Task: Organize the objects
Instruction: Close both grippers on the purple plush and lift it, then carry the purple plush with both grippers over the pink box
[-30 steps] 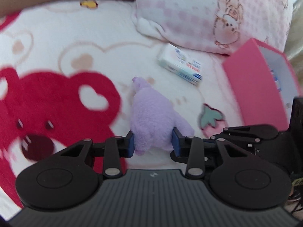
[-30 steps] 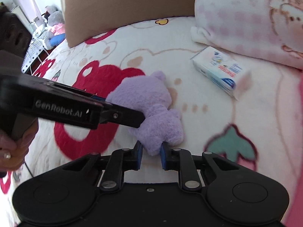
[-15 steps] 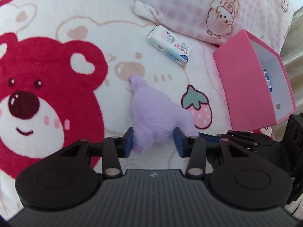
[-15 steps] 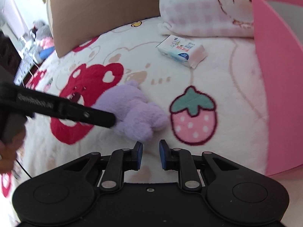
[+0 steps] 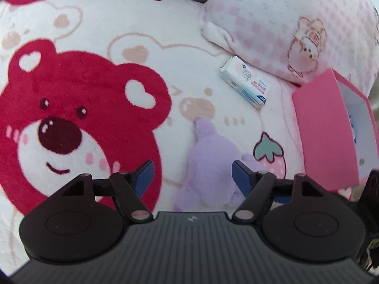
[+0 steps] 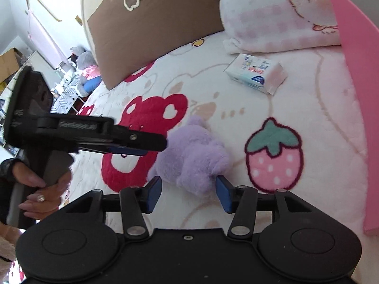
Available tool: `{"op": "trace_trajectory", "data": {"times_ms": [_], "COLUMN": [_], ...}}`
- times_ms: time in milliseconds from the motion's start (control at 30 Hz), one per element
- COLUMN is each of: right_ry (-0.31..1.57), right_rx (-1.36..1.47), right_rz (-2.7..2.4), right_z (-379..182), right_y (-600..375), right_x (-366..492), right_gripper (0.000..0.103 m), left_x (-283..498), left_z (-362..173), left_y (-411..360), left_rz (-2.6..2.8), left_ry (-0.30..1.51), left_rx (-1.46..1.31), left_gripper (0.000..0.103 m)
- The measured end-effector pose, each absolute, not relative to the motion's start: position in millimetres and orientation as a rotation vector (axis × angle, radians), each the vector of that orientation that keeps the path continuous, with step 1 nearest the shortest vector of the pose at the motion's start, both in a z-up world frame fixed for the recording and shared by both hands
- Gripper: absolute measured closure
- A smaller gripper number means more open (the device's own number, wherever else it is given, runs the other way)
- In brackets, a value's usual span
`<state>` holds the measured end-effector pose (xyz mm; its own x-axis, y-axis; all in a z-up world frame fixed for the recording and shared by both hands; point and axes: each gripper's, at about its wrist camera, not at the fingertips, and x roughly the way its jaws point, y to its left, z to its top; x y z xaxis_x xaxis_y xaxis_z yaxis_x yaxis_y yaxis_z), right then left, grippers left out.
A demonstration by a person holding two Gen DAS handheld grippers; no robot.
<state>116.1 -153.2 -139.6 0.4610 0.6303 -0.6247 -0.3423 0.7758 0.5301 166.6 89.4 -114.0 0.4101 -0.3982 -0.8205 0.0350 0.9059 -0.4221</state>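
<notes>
A purple plush toy point(image 5: 208, 165) lies on the bear-print blanket point(image 5: 94, 47), beside a printed strawberry. My left gripper point(image 5: 193, 175) straddles its near end; the jaws are opening and the blue pads stand clear of the fur. My right gripper point(image 6: 188, 191) is just in front of the plush toy point(image 6: 189, 156), its jaws also opening, with only the toy's near edge between the pads. In the right wrist view the left gripper point(image 6: 155, 145) reaches in from the left over the toy, held by a hand point(image 6: 40, 189). A tissue pack point(image 5: 245, 85) lies farther back.
A pink open box point(image 5: 331, 130) stands on the right, close to the toy. A pink checked pillow point(image 5: 284, 23) and a brown pillow point(image 6: 154, 23) lie at the head of the bed. The tissue pack point(image 6: 255, 75) sits in front of the pink pillow. The bed's edge drops off at left.
Both grippers held the plush a second ago. The right let go first and stayed shut; now both have spread their jaws, and the toy rests on the blanket.
</notes>
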Motion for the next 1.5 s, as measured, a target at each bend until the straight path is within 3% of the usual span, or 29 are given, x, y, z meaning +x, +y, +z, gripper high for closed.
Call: {"op": "trace_trajectory", "data": {"times_ms": [167,267,467,533,600,733,1000,1067,1133,1200,1500], "right_ry": [0.906,0.895,0.829,0.817,0.783,0.786,0.892,0.902,0.907,0.899,0.906], "right_rx": [0.328,0.262,0.081,0.047,0.028,0.046,-0.011,-0.022,-0.018,-0.026,0.060], "right_rz": [0.613,0.595,0.513,0.472,0.454,0.476,0.409,0.385,0.376,0.361,0.395], "right_z": [-139.8,-140.8,-133.1,-129.9,-126.0,-124.7,-141.5,-143.6,-142.7,-140.2,-138.0], "right_y": [-149.0,-144.3,-130.6,-128.8,-129.7,-129.8,-121.5,-120.6,-121.8,-122.1,-131.5], "right_x": [109.8,103.2,90.5,88.4,85.7,88.2,99.7,101.5,100.3,95.6,93.2], "right_gripper": [0.046,0.044,0.037,0.029,0.012,0.011,0.011,0.011,0.011,0.012,0.019], "left_x": [167.6,163.8,157.5,151.7,149.7,143.3,148.3,151.5,150.0,147.2,133.7], "left_z": [-119.1,-113.4,-112.1,-112.7,-118.6,-121.4,-122.3,-128.5,-130.0,-128.9,-112.7], "left_y": [87.9,73.0,52.7,47.8,43.1,25.7,36.0,31.9,32.6,32.3,27.9], "left_rz": [-0.414,-0.410,-0.414,-0.460,-0.504,-0.473,-0.388,-0.329,-0.336,-0.350,-0.368], "left_ry": [1.091,1.098,1.165,1.158,1.201,1.208,1.165,1.158,1.146,1.133,1.079], "left_rx": [-0.531,-0.438,-0.381,-0.397,-0.465,-0.356,-0.429,-0.377,-0.412,-0.439,-0.399], "left_gripper": [0.045,0.053,0.057,0.056,0.056,0.057,0.056,0.051,0.054,0.064,0.066]}}
